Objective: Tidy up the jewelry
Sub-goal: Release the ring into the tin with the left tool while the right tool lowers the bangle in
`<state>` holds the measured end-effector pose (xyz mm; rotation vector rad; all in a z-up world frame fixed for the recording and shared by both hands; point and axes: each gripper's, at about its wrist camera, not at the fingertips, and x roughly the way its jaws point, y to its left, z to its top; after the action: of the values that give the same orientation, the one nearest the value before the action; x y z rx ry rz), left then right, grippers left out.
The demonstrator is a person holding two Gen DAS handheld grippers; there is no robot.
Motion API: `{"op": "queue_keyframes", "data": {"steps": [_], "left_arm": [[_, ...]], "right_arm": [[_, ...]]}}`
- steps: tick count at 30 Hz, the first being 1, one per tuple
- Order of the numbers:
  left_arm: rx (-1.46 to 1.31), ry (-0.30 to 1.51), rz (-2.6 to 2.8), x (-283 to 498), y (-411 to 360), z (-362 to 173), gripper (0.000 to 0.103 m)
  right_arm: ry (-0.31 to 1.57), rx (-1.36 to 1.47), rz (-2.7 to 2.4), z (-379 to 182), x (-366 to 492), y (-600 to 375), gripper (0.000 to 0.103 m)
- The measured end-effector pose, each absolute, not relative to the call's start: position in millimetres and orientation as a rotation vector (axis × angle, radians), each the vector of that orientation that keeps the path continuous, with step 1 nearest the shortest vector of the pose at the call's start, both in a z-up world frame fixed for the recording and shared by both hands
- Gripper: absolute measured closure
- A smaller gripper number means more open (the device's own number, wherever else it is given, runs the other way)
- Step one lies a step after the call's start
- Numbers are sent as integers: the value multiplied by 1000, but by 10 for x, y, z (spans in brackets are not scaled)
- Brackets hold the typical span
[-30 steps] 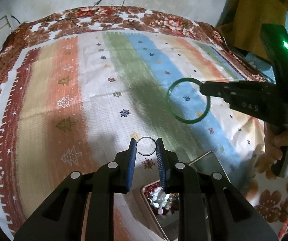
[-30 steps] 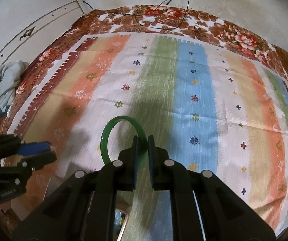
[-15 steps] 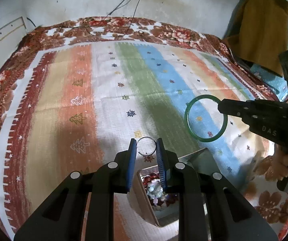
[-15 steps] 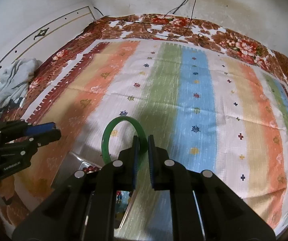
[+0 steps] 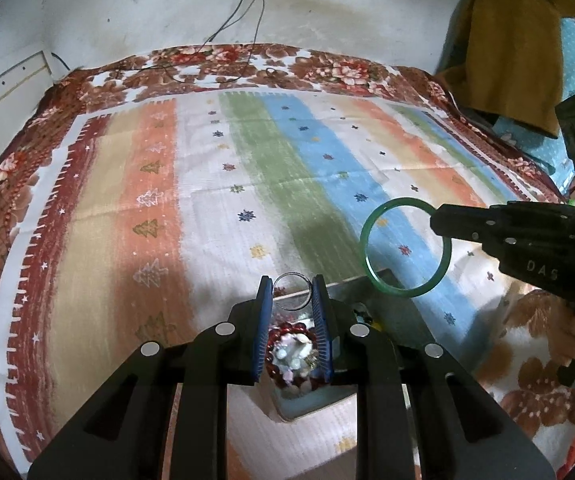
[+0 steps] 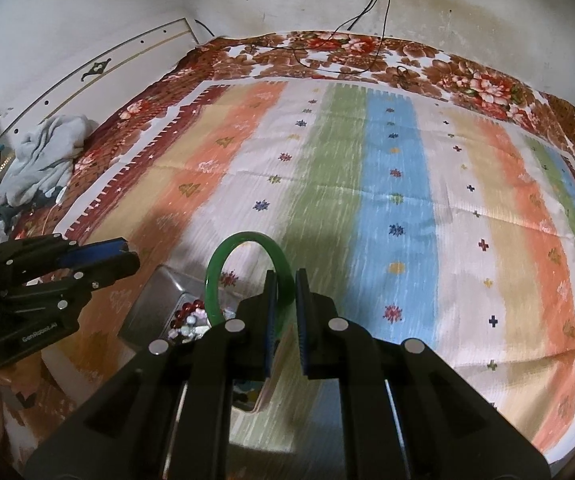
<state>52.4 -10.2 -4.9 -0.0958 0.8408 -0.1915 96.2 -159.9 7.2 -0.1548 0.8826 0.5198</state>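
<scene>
My left gripper [image 5: 292,286] is shut on a thin silver ring [image 5: 292,275], held above an open jewelry box [image 5: 391,308] that holds red beads and pale trinkets [image 5: 291,350]. My right gripper [image 6: 286,280] is shut on a green bangle [image 6: 217,276], held upright just above the box [image 6: 155,300]. In the left wrist view the bangle [image 5: 371,272] hangs at the right over the box's far corner, gripped by the right gripper [image 5: 437,220]. In the right wrist view the left gripper [image 6: 129,254] is at the left edge.
A striped cloth [image 5: 247,168] with a floral border covers the bed. Black cables [image 6: 375,8] run down the back wall onto the bed. A grey heap of cloth [image 6: 43,156] lies at the left. Yellow and blue fabric [image 5: 511,40] hangs at the right.
Both grippers have drawn back toward the near side with their pieces. The box has come into fuller view under them. The bangle now hangs closer to the box.
</scene>
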Motion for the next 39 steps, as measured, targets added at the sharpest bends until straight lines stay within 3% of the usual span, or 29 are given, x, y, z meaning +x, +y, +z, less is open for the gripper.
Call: {"op": "queue_keyframes", "data": {"steps": [29,30,31,32,39], "left_arm": [[-99,847,-206,365,-215,-105,83],[-103,851,-203,375,-198,-114,83],[-105,851,-200,380,-199,-115,83],[-107,851,-196,385,-187,-113,82],[-101,851,-196,389,-173,-112,75]], "right_arm": [[900,-156,547,-66,737,-1644,91],[897,-154,545,-69,745,-1624,85],[882,-164,538,-53,754,-1598,73],[865,-181,541,-35,748,-1571,69],[859,-170,534,-2,731,-1584,67]]}}
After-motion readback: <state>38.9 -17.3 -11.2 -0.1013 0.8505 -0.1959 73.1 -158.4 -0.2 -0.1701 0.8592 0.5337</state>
